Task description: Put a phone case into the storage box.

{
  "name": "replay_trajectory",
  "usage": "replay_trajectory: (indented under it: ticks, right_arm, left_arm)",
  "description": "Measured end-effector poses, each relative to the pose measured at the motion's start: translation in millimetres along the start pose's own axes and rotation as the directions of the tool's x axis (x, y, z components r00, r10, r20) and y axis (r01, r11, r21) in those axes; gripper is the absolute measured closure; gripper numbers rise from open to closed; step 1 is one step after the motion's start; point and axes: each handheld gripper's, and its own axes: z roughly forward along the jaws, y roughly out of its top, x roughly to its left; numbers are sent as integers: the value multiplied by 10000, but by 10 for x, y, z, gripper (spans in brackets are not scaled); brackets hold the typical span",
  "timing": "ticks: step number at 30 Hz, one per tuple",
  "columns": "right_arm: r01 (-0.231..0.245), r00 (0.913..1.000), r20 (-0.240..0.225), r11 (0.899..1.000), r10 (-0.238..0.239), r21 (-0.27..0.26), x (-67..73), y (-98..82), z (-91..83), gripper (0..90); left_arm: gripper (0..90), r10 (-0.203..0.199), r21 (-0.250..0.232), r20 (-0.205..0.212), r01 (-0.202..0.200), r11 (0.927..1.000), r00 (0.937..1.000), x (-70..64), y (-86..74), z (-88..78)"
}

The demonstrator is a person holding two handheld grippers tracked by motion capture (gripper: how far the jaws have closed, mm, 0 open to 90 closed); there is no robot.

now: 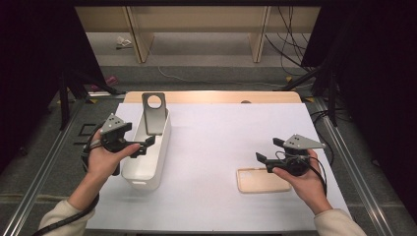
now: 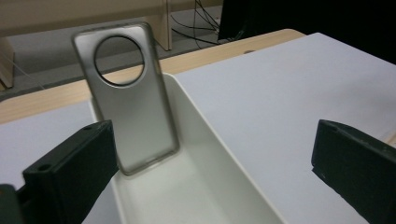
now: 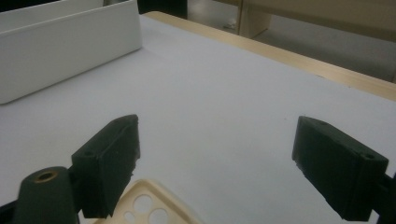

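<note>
A grey phone case (image 1: 154, 114) with a round camera hole stands upright in the far end of a white bin (image 1: 160, 158), leaning on its end wall. My left gripper (image 1: 144, 146) hovers over the bin's left rim, open and empty. In the left gripper view the grey case (image 2: 133, 112) stands ahead of the left jaw, apart from it, inside the bin (image 2: 210, 154). My right gripper (image 1: 267, 150) is open just above a beige phone case (image 1: 263, 181) lying flat on the white sheet. In the right gripper view the beige case (image 3: 149, 207) lies below the left jaw.
The white sheet (image 1: 221, 137) covers the table, with a wooden edge (image 1: 211, 97) along the far side. Metal rails run down both sides. Black stand legs (image 1: 66, 93) rise at the far corners. In the right gripper view the white bin (image 3: 65, 46) sits far left.
</note>
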Motion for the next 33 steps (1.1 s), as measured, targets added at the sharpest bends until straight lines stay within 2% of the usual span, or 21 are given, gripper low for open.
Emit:
replay_trajectory:
  ticks: [1, 10, 17, 26, 33]
  right_arm:
    - [0, 10000, 0, 10000, 0, 0, 0, 0, 0, 159]
    - [-87, 9998, 179, 9997, 83, 226, -91, -38, -34, 160]
    - [-25, 9997, 225, 9993, 17, 380, -110, -37, -13, 160]
    - [-47, 9997, 250, 9989, 35, 466, -114, -39, 5, 161]
    - [-19, 9998, 216, 9988, 8, 497, -108, -43, 13, 161]
  left_arm:
    - [2, 0, 0, 0, 0, 10000, 10000, 0, 0, 0]
    - [14, 33, -139, 568, -25, 9999, 9984, -325, -226, -145]
    - [21, 12, -260, 735, 7, 9997, 9973, -458, -354, -193]
    - [26, 308, -146, 703, -299, 9994, 9970, -508, -441, -195]
    - [31, 358, -111, 703, -351, 9993, 9969, -511, -456, -183]
